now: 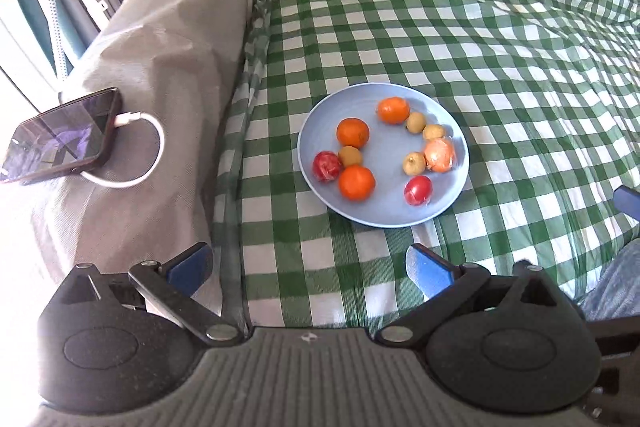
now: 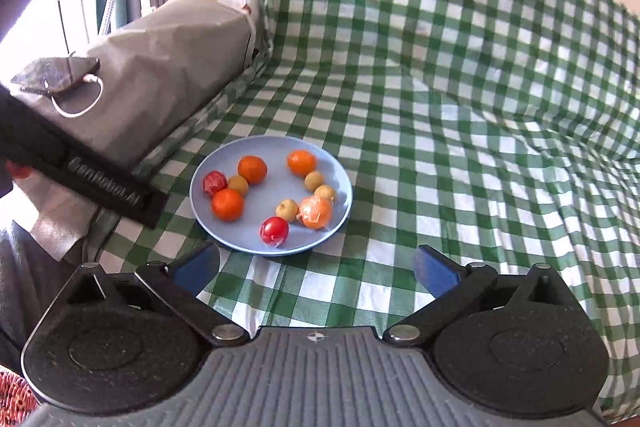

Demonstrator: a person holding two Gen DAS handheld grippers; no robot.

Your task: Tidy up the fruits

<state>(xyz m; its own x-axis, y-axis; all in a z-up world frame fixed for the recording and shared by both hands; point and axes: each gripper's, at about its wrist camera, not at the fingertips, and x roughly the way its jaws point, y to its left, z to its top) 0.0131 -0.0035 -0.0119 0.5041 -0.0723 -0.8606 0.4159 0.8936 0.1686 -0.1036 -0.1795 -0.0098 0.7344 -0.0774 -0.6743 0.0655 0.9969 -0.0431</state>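
A blue plate lies on the green checked cloth. It holds three oranges, a wrapped orange fruit, two red fruits and several small tan fruits. My left gripper is open and empty, just short of the plate's near rim. My right gripper is open and empty, at the plate's near edge. The left gripper's body shows at the left of the right wrist view.
A grey-covered armrest stands left of the plate, with a phone on a white charging cable. Checked cloth rises behind and spreads to the right.
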